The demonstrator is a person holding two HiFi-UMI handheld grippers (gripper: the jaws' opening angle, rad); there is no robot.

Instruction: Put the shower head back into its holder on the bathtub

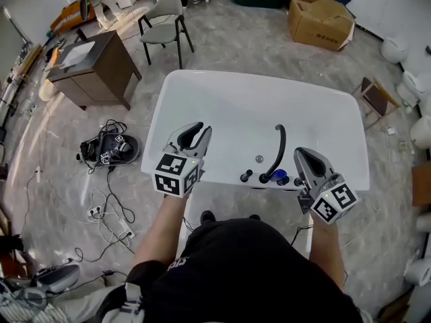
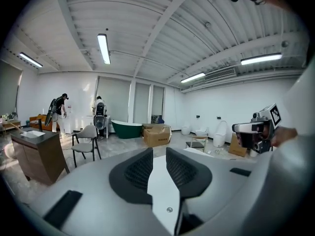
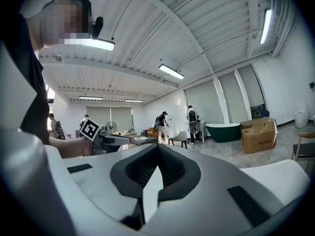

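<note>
The white bathtub [image 1: 222, 106] lies crosswise right in front of me. On its near rim stand black fittings with round knobs [image 1: 246, 175] and a small blue part [image 1: 279, 176]. A slim black curved piece, apparently the shower head [image 1: 278, 147], rises from them. My left gripper [image 1: 201, 128] hovers over the near left rim, narrowly open and holding nothing. My right gripper [image 1: 301, 152] is just right of the fittings, shut and empty. Both gripper views look across the room: the left gripper [image 2: 153, 151] shows a gap between its pads, while the right gripper [image 3: 158, 147] has its tips together.
A grey chair [image 1: 165, 25] and a wooden cabinet [image 1: 94, 69] stand beyond the tub at left. A cardboard box [image 1: 321, 22] is at the back right, white toilets [image 1: 414, 86] line the right edge, and cables [image 1: 108, 150] lie on the floor at left. People [image 2: 61, 109] stand far off.
</note>
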